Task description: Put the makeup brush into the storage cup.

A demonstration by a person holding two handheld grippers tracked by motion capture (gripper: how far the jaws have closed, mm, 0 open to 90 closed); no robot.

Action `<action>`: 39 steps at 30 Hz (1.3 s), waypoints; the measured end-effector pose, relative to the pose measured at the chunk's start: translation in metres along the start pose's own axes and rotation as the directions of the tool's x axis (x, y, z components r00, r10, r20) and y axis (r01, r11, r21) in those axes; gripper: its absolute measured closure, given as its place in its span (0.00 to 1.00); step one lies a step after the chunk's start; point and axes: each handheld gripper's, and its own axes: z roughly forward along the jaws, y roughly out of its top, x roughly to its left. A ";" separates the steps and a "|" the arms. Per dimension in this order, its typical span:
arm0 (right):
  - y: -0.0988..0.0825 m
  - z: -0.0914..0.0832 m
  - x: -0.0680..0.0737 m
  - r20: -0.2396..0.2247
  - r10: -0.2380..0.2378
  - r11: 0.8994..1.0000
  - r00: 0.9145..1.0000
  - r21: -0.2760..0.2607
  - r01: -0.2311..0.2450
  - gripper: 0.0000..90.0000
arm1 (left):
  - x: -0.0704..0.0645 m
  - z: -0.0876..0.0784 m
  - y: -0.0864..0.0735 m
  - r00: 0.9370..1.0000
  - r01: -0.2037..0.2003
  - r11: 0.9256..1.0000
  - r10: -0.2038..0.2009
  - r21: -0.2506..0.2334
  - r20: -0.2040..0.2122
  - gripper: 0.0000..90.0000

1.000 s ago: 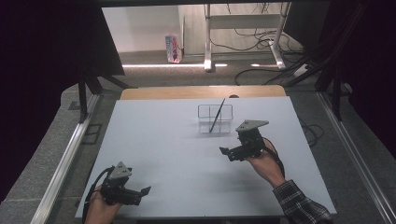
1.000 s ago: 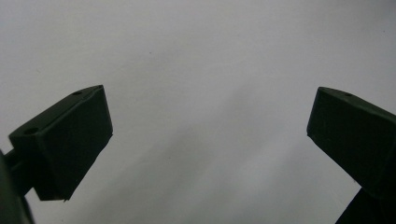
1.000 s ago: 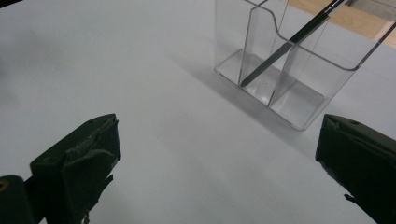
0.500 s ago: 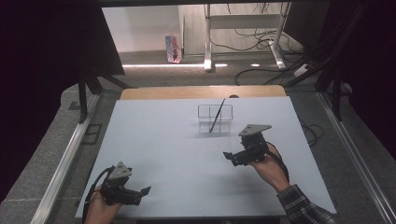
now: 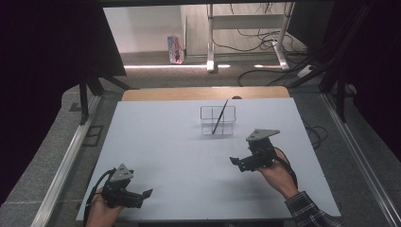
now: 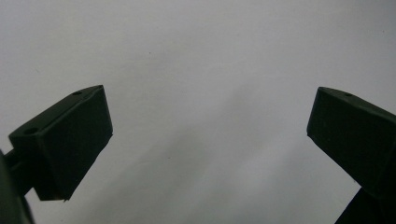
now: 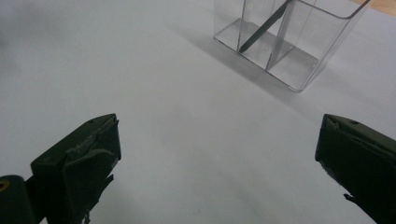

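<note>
Pen (image 5: 219, 118) is leaning inside a clear plastic holder (image 5: 217, 121) on the far middle of the white table (image 5: 179, 156), its dark, slim shaft slanting up past the rim toward the right. At near left, the left gripper (image 5: 144, 194) is resting low by the table's near edge, in the same spot as a second ago; in the left gripper view its two black, blocky jaws are standing wide apart with nothing but bare matte tabletop between them. Moving right, the right gripper (image 5: 235, 162) is sitting nearer the person and farther right than it was a second ago, when it hovered just beside the holder. That retreat, with the pen left standing in the box, suggests the placing step is finished and the hand is clearing away. In the right gripper view its jaws are likewise spread and holding nothing, their inner faces looking scuffed and ridged, and the holder (image 7: 289, 42) is showing beyond them as a thin-walled, glossy box split by upright dividers into compartments. The pen (image 7: 264, 27) is standing in a middle compartment, tip down on the clear floor. A checked sleeve (image 5: 309, 213) is entering at near right.
</note>
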 end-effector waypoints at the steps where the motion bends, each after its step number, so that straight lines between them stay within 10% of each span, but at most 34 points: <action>1: -0.001 0.000 0.000 0.000 0.000 1.000 1.000 0.000 0.000 0.00 | 0.000 0.000 0.000 1.000 0.000 1.000 0.000 0.000 0.000 0.01; 39: -0.027 -0.019 0.008 0.008 -0.003 0.999 1.000 0.033 0.003 0.00 | 0.000 0.000 0.000 1.000 0.000 1.000 0.000 0.001 0.003 0.01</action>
